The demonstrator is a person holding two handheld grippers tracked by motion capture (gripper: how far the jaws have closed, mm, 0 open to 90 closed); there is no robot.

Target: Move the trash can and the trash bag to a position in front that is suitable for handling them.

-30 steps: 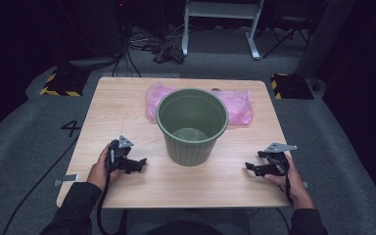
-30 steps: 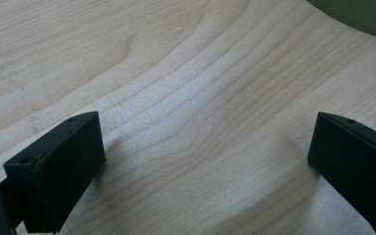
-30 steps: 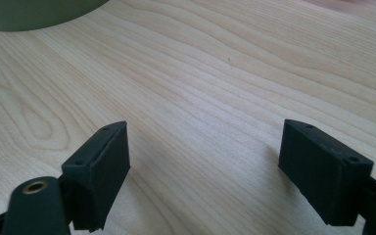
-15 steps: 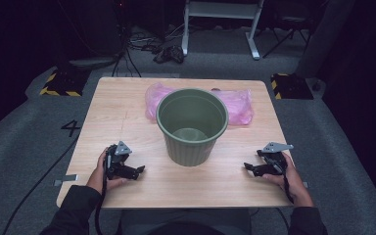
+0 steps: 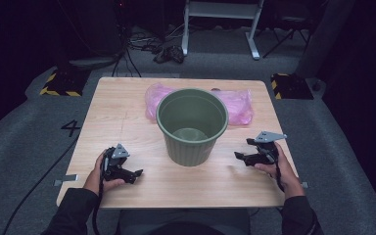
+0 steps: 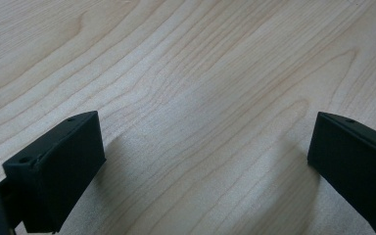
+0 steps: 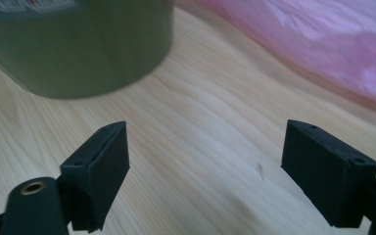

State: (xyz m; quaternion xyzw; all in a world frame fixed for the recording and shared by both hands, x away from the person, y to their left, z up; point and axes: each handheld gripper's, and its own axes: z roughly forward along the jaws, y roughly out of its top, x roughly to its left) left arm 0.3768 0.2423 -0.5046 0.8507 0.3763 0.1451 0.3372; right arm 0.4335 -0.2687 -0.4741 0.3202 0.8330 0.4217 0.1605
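Note:
A green bucket stands upright and empty in the middle of the wooden table. Behind it lies a pink plastic bag, partly hidden by the bucket. My left gripper rests near the table's front left, open, with bare wood between its fingers. My right gripper sits at the front right, open and empty, pointing toward the bucket. Past its jaws the pink bag shows at the upper right.
The table's front edge runs just under both hands. Dark floor surrounds the table, with cables, a white metal stand behind and yellow-black striped blocks at the far corners. A "4" is marked on the floor at left.
My left gripper has slid toward the front edge and turned to point right along the table. The right gripper has barely moved.

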